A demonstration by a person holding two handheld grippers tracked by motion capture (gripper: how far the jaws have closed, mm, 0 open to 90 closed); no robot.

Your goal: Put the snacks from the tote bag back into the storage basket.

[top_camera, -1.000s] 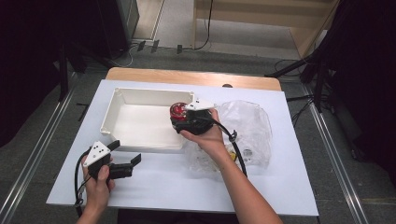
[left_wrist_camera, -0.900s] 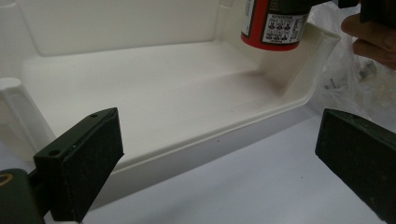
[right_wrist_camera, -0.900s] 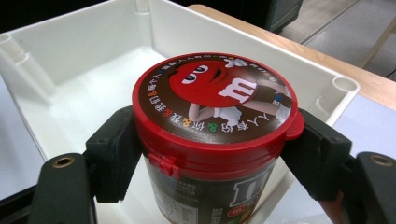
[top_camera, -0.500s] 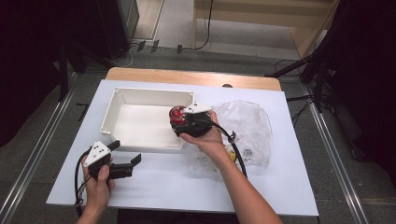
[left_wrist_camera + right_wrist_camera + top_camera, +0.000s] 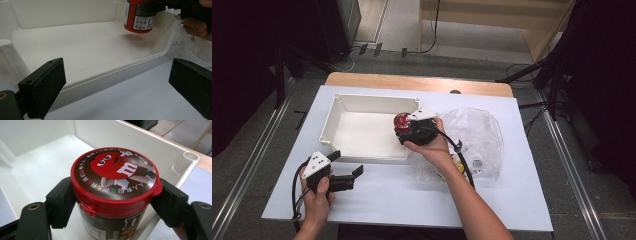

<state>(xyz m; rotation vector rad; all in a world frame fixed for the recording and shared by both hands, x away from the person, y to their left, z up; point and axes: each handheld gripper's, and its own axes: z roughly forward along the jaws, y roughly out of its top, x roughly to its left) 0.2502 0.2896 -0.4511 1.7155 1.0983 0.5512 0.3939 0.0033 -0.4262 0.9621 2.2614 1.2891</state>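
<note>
A red-lidded candy canister (image 5: 115, 175) with a cartoon face on its lid hangs upright just above the floor of the white tray (image 5: 112, 135), at the tray's right end. My right gripper (image 5: 116, 202) is shut on it, one pad on each side below the lid. From above, the canister (image 5: 400, 120) and right gripper (image 5: 404, 129) are over the tray's (image 5: 377, 98) right inner corner. My left gripper (image 5: 346, 164) rests open on the table in front of the tray's left end. In its own view the left gripper (image 5: 125, 82) faces the tray (image 5: 87, 50) and the canister (image 5: 138, 17).
A crumpled clear plastic bag (image 5: 477, 135) with small items inside lies to the right of the tray, under the right forearm. The white table top (image 5: 412, 200) ends in a wooden strip (image 5: 417, 82) at the back.
</note>
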